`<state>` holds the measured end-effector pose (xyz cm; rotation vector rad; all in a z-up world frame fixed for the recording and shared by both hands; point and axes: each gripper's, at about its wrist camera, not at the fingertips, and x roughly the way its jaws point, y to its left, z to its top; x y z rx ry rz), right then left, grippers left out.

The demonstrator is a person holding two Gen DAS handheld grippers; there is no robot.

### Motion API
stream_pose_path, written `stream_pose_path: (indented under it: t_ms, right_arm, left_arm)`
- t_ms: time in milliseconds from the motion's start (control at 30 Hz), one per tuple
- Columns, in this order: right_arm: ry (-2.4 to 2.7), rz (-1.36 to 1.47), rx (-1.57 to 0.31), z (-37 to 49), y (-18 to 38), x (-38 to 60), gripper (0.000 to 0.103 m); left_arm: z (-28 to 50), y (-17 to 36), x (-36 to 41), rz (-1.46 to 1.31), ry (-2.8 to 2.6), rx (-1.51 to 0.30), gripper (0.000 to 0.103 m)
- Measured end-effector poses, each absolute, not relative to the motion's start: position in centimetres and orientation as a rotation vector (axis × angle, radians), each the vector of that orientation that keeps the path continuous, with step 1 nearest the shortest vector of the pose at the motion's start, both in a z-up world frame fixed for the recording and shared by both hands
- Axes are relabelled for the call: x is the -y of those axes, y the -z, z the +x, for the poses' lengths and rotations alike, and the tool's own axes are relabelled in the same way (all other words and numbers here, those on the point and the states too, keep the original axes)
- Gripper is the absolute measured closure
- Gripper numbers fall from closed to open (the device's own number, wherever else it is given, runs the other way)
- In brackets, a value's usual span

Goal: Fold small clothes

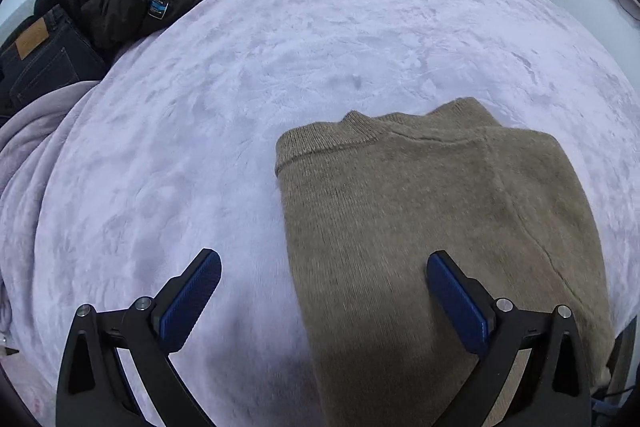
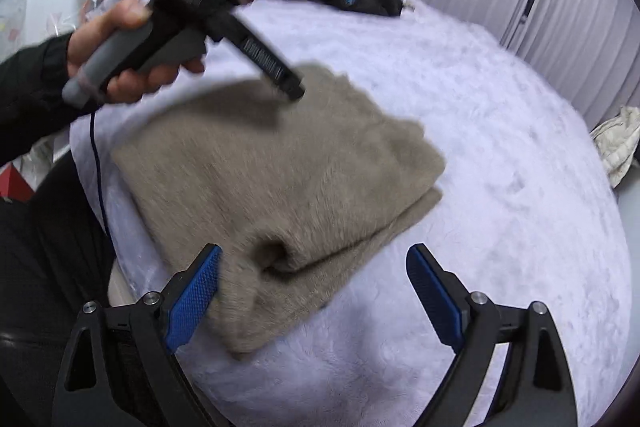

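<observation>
Both the left gripper (image 1: 324,267) and right gripper (image 2: 314,263) gape empty over the folded brown sweater (image 1: 432,211) (on a lilac blanket (image 1: 280,47))

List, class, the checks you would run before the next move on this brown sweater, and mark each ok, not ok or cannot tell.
1. Left claw empty, jaws wide apart: ok.
2. Right claw empty, jaws wide apart: ok.
3. Sweater lies folded on the blanket, layers stacked: ok.
4. Sweater's edges line up neatly: cannot tell, since the right wrist view is blurred.
5. Blanket beyond the sweater free for setting it aside: ok.
6. Dark clothes in the far corner kept apart from the sweater: ok.
</observation>
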<state>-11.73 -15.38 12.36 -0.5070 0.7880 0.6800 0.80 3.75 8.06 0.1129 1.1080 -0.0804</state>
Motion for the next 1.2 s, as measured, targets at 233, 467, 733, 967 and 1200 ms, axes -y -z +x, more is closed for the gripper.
stream_pose_path:
  t_ms: [233, 467, 733, 967, 1200]
  right_arm:
    - [-0.813, -0.375, -0.771, -12.5, -13.2, 12.3, 0.009]
    - [-0.797, -0.478, -0.850, -13.1, -7.7, 11.6, 0.009]
    - [-0.796, -0.521, -0.849, -13.8, -9.1, 11.9, 0.009]
    - [-0.883, -0.421, -0.813, -10.0, -12.4, 12.4, 0.008]
    - [-0.847, -0.365, -0.980, -5.7, -8.1, 11.2, 0.008]
  left_arm:
    - [-5.0, -8.0, -3.5, 0.173, -0.023, -1.091, 0.000]
    - [-5.9, -7.3, -3.6, 0.151, -0.028, -1.085, 0.000]
    - [-6.9, -8.8, -3.0, 0.178, -0.051, -1.053, 0.000]
    - [-7.2, -8.5, -2.8, 0.218, -0.102, -1.076, 0.000]
    - [-7.5, -8.6, -2.7, 0.216, -0.114, -1.070, 0.000]
